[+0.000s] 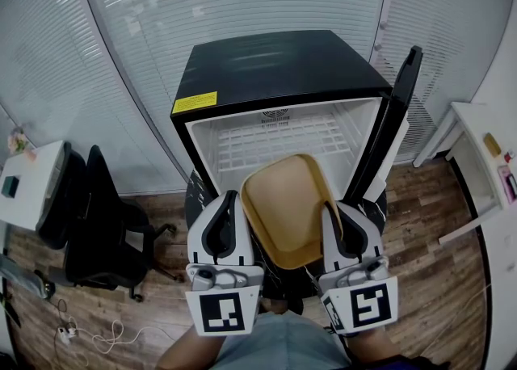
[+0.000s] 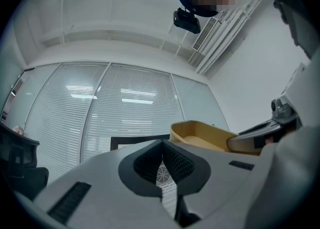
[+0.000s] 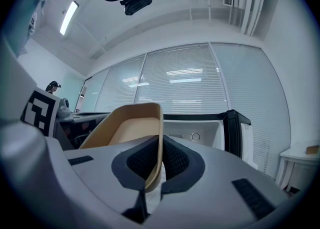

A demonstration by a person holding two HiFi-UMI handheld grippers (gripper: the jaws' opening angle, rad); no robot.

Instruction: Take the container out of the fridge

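A tan plastic container [image 1: 283, 207] hangs tilted in front of the open black mini fridge [image 1: 275, 69], whose white inside shows a bare wire shelf [image 1: 275, 144]. My right gripper [image 1: 331, 213] is shut on the container's right rim; in the right gripper view the rim [image 3: 156, 138] runs between the pads of that gripper [image 3: 155, 160]. My left gripper [image 1: 229, 203] sits close along the container's left side. In the left gripper view its jaws [image 2: 162, 168] meet with nothing between them, and the container [image 2: 205, 135] lies to their right.
The fridge door [image 1: 401, 106] stands swung open to the right. A black office chair [image 1: 97, 215] and a white desk [image 1: 32, 187] are at the left, a white table [image 1: 485, 162] at the right. Cables [image 1: 89, 332] lie on the wood floor. Blinds on glass walls stand behind.
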